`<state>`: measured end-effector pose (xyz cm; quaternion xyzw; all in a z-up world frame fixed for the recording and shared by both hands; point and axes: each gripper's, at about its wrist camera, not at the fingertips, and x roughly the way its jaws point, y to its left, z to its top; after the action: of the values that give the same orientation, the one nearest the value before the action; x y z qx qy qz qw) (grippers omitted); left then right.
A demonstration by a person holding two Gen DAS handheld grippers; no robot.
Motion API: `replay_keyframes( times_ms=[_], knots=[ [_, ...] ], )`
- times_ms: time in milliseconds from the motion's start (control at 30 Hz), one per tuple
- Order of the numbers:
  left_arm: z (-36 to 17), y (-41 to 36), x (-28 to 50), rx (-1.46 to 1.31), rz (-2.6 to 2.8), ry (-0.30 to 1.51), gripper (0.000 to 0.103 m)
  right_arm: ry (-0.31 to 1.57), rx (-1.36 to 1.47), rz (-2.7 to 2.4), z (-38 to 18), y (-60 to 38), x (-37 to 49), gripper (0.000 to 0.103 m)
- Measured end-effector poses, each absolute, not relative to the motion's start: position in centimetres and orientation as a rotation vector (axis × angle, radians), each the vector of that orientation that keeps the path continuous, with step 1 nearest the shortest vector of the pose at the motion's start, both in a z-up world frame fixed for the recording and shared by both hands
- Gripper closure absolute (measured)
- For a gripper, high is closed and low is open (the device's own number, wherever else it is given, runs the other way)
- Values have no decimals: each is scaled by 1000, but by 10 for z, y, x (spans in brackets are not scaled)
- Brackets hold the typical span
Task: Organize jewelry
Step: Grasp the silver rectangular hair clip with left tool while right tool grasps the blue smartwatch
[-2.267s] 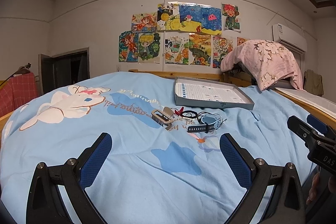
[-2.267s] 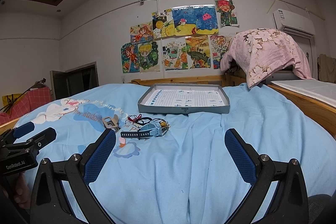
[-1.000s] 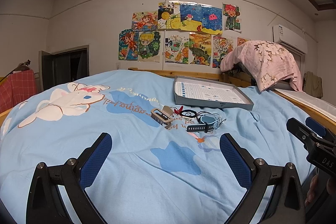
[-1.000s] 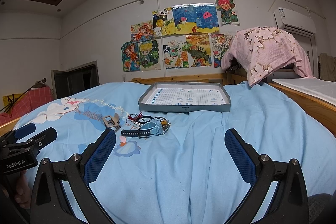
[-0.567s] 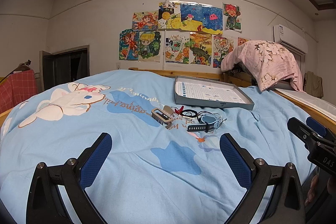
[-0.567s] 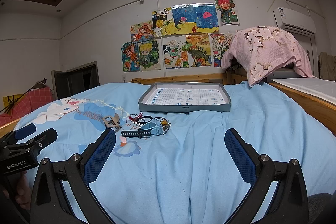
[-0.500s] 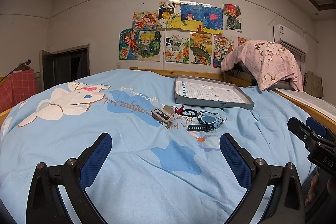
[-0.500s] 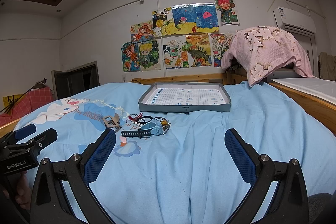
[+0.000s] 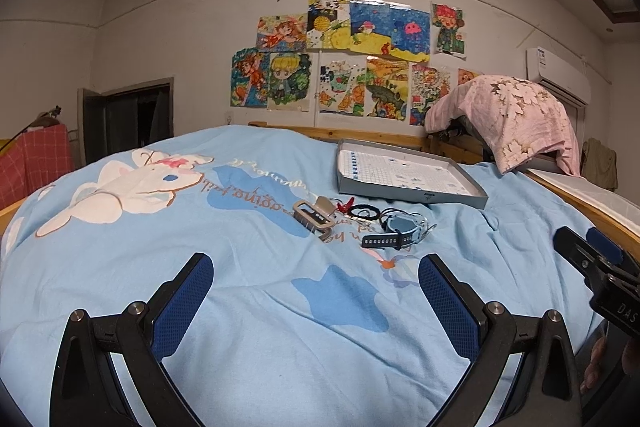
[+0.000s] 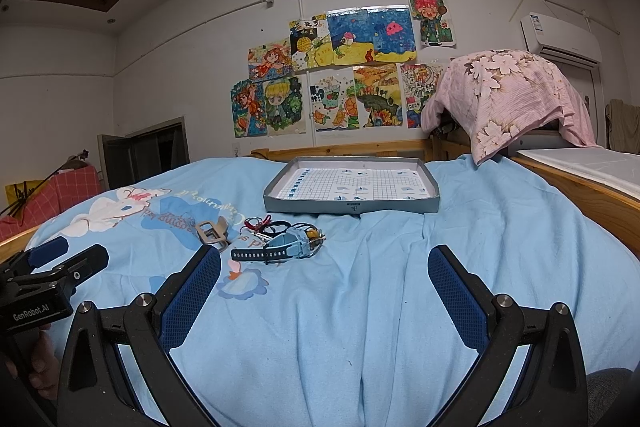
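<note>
A small heap of jewelry lies on the blue bedspread: a blue watch with a dark strap, a beige strap with a buckle, and black and red cords. Behind it stands a shallow grey tray lined with grid paper. My left gripper is open, well short of the heap. My right gripper is open too, with nothing between its blue pads, the watch just ahead on the left.
The bed's wooden frame runs along the right side and the back. A pink flowered cloth covers something at the back right. Drawings hang on the wall. A hand holds the other gripper at the left edge.
Both cameras have barely shifted; the jewelry and the tray lie where they were, and both grippers stay open.
</note>
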<state>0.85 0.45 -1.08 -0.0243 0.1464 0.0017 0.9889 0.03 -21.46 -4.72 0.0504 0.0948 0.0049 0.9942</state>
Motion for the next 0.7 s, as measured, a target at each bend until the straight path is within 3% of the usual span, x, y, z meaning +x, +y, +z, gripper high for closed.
replay_keyframes(
  times_ms=[367, 700],
  knots=[
    [13, 17, 46, -68, -6, 319, 0, 185, 87, 55, -30, -220, 16, 1],
    [14, 11, 135, 35, -30, 429, 0, 242, 20, 75, 10, -237, 100, 1]
  ],
)
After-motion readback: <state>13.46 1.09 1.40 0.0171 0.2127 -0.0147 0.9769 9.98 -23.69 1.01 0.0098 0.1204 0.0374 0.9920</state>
